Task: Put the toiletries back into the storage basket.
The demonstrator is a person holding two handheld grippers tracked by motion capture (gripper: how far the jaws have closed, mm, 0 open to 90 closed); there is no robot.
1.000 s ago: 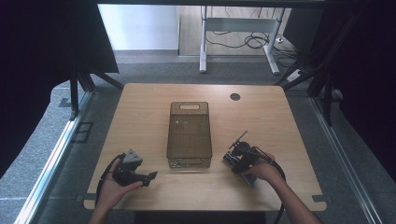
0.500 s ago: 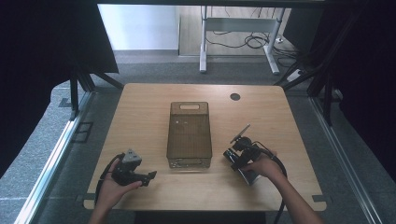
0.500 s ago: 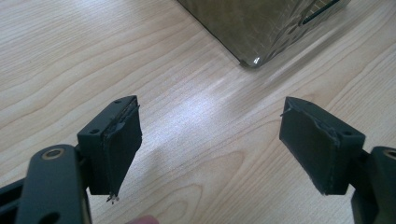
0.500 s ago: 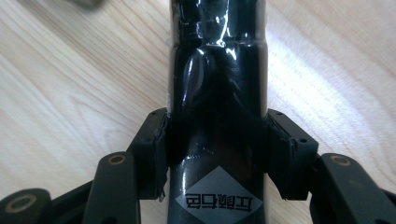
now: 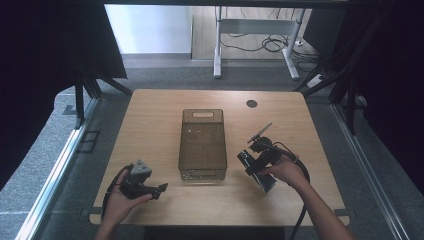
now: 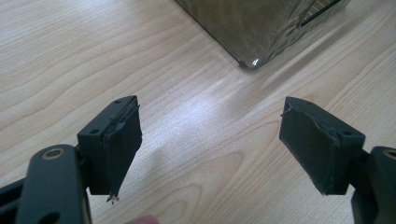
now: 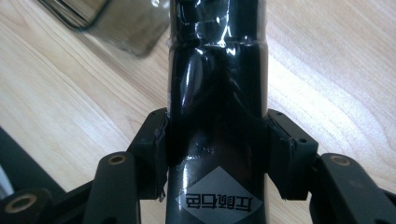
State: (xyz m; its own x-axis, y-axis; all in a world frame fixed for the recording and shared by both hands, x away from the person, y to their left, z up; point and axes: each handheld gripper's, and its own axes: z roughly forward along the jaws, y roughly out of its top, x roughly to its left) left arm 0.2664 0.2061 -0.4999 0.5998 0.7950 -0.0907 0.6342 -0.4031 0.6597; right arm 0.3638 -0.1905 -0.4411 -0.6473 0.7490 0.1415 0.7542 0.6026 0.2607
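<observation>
A smoky translucent bin (image 5: pixel 202 150) stands lengthwise in the middle of the wooden table, its handle slot at the far end. My right gripper (image 5: pixel 256 167), just right of the bin, is shut on a glossy black bottle (image 5: pixel 260 175) that it holds off the table. In the right gripper view both pads press the sides of the black bottle (image 7: pixel 217 93), which has a grey diamond label, and the bin's corner (image 7: pixel 116 23) lies beyond. My left gripper (image 5: pixel 160 189) rests open at the front left; its jaws (image 6: pixel 210 144) stand wide over bare wood, near the bin's corner (image 6: pixel 261 28).
The table (image 5: pixel 150 115) has a round cable hole (image 5: pixel 251 103) at the back right. Behind it stand desk legs and loose cables (image 5: pixel 255 45) on the floor. Dark curtains hang on both sides.
My right hand has risen with the black bottle in its grip, away from the table top. The left hand has stayed where it was.
</observation>
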